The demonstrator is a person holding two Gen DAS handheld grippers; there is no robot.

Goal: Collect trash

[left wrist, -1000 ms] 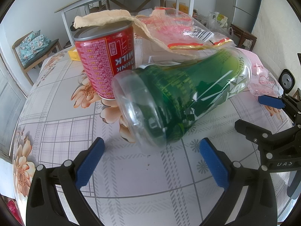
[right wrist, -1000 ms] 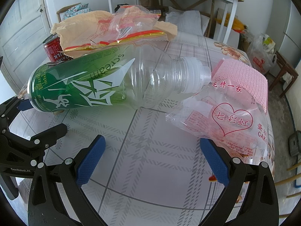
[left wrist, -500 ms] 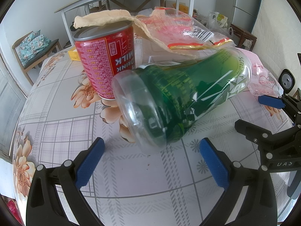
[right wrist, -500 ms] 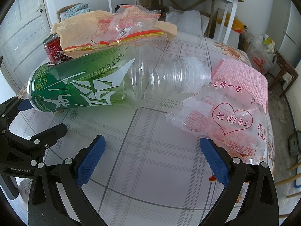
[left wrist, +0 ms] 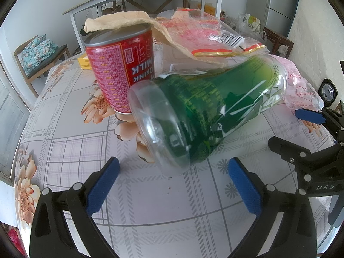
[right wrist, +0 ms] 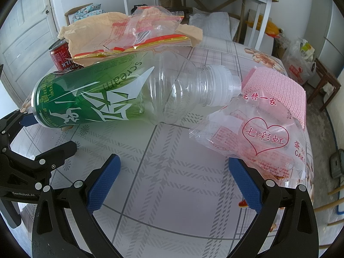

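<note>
Both the left gripper (left wrist: 172, 185) and right gripper (right wrist: 173, 183) hover with blue fingers spread wide, touching nothing, while the green-labelled bottle (right wrist: 120, 95) lies on the tablecloth (right wrist: 172, 172) just ahead, beside the red can (left wrist: 122, 71)

Home room, floral tablecloth (left wrist: 64, 150), fridge (left wrist: 281, 6), cushioned chair (left wrist: 38, 56)

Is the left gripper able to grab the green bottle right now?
Probably yes. The left gripper has its jaws wide open with the green bottle lying on its side just ahead, its clear bottom end facing the gripper and only bare tablecloth between them.
</note>
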